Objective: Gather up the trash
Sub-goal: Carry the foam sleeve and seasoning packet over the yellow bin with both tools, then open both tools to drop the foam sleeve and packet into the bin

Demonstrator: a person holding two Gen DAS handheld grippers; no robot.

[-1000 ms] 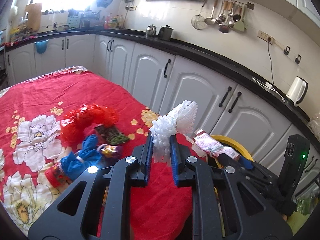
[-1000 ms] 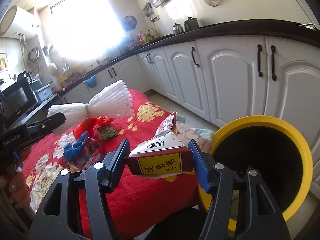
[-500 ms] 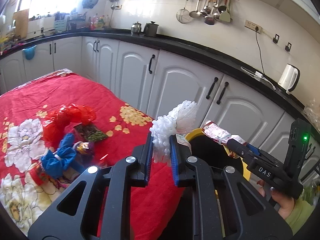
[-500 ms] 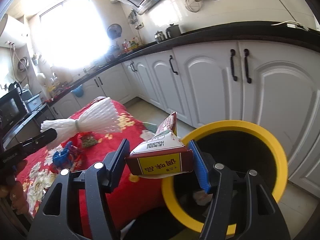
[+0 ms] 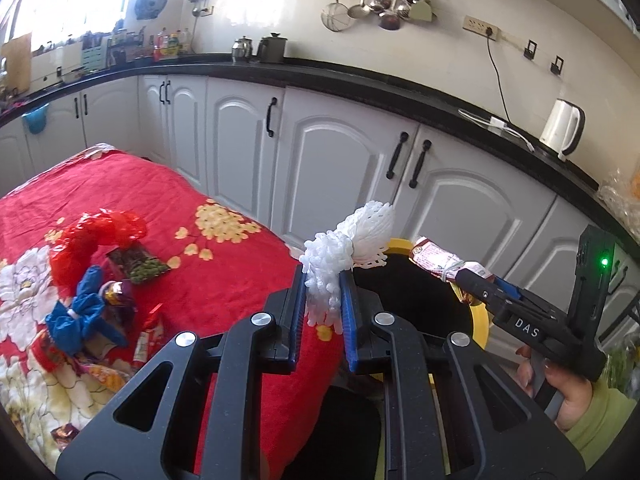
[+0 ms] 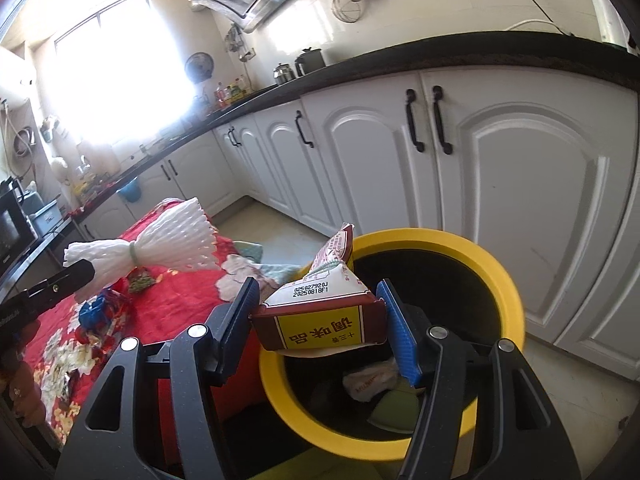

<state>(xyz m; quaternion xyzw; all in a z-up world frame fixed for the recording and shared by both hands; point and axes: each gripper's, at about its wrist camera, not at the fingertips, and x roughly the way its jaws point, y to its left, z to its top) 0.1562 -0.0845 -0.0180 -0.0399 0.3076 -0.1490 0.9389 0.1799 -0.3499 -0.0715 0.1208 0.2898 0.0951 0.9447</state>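
Seasoning packet (image 6: pixel 320 316) clenched in right tool (image 6: pixel 316 320) above bin (image 6: pixel 508 280), foam netting (image 5: pixel 332 276) clenched in left tool (image 5: pixel 323 300).

Strong daylight pours through the window (image 6: pixel 120 80) at the far end of the kitchen and burns it out to pure white in both views, with glare spilling onto the wall tiles (image 5: pixel 304 16) and haze washing the far counter. The near things stay sharp and well lit: the red cloth (image 5: pixel 132 196) is saturated, the bin (image 6: pixel 508 292) has a dark interior, and soft shadows lie under the black fingers (image 5: pixel 290 312). Fisheye distortion bends the cabinets (image 6: pixel 520 168) and countertop into curves, and the corners fall off to black vignette.
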